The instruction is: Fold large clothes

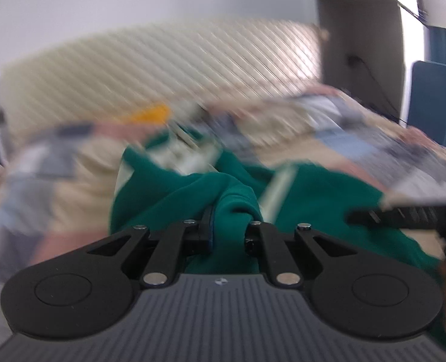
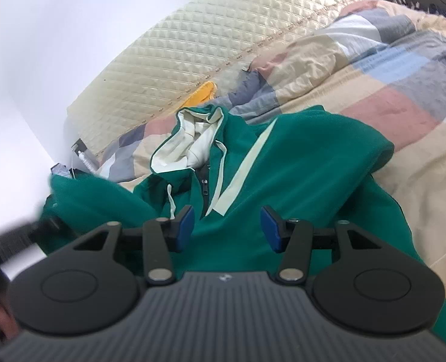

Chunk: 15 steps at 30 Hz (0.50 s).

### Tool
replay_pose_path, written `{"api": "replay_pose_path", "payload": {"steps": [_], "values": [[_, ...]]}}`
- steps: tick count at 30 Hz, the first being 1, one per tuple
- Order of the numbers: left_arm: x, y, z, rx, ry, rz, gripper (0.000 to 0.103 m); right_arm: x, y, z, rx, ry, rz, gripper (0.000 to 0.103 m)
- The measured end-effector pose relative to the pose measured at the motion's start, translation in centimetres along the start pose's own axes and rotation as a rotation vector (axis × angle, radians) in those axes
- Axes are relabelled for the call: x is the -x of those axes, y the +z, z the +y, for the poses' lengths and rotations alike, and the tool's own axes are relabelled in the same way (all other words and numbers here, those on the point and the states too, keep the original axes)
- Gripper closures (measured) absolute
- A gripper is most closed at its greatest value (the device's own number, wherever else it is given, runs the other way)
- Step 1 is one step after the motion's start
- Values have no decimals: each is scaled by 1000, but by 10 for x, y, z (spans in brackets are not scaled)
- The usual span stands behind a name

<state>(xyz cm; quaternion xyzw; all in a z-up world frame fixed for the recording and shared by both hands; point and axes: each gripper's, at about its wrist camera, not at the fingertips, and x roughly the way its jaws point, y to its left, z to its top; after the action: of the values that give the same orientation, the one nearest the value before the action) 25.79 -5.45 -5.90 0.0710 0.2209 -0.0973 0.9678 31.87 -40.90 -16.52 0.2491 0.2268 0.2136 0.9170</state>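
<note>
1. The left gripper (image 1: 227,226) sits at the lower centre of the left wrist view, its fingers closed tight on a bunched fold of the green hoodie (image 1: 313,193); the cloth wells up between and over them.
2. The right gripper (image 2: 226,226) holds its fingers (image 2: 187,222) apart over the hoodie (image 2: 298,163) in the lower middle of the right wrist view, and nothing is pinched between the blue pads.
3. The hoodie lies spread on the bed, on a patchwork quilt (image 2: 388,69) of beige, pink, blue and grey squares. Its cream-lined hood (image 2: 189,138) points to the upper left of the frame, with a dark zip (image 2: 205,187) and a pale stripe (image 2: 247,163) below it.
4. A small round emblem (image 2: 222,277) marks each gripper body; it is too small to read. No writing shows on the garment.
5. A quilted cream headboard (image 2: 192,54) stands behind the bed, with something yellow (image 2: 203,92) at its foot.
6. The left wrist view is heavily blurred.
</note>
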Motion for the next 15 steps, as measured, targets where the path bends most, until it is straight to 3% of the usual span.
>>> {"api": "replay_pose_path", "payload": {"steps": [6,11,15], "values": [[-20,-39,3,98,-116,68,88,-7,-4,-7,-36,11,43,50],[3,-44,30,180,-197,135,76,-16,-6,-14,-100,48,70,50],[31,-62,63,290,-220,157,73,-26,-8,-23,-244,148,123,44]]}}
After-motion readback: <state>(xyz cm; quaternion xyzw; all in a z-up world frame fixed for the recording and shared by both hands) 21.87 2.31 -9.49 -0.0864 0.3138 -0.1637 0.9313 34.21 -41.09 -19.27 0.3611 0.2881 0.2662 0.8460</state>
